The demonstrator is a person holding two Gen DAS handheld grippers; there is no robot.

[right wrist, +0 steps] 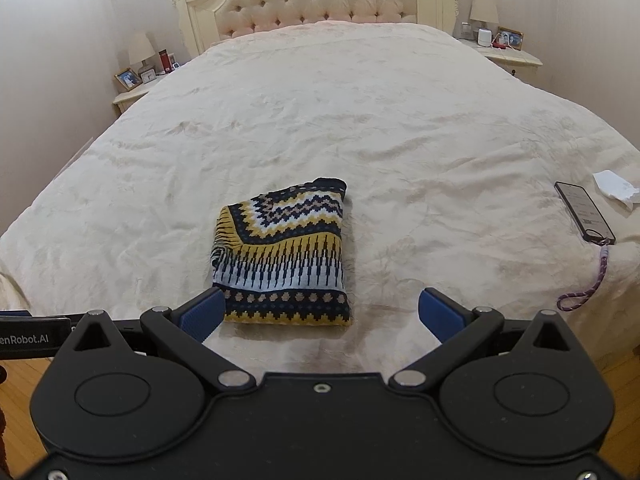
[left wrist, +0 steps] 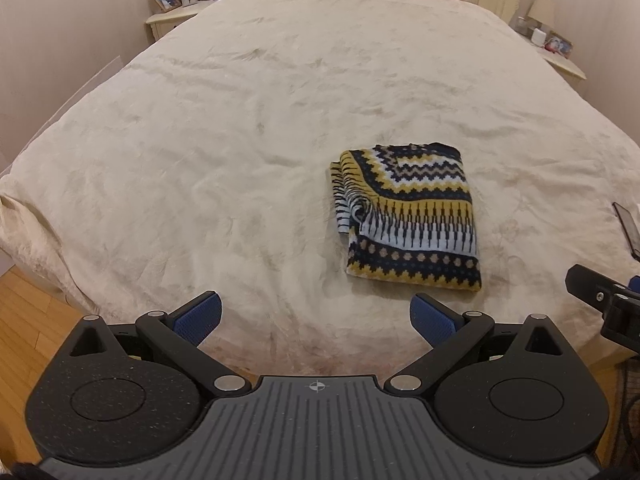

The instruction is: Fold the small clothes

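Knit patterned sweater (right wrist: 282, 254) sits folded mid-frame on the bed (right wrist: 360, 120), looks done. Left tongs (left wrist: 316, 318) and right tongs (right wrist: 322, 312) both spread, holding nothing.

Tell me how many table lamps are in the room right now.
2. One lamp stands on the nightstand left of the headboard, the other lamp on the nightstand to its right. More could sit outside the views.

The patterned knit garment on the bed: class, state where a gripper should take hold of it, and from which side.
Probably the patterned knit garment is best taken at its near right corner, from the near edge with the open right gripper. That hem lies flat and neat; the left side is bunched in loose folds.
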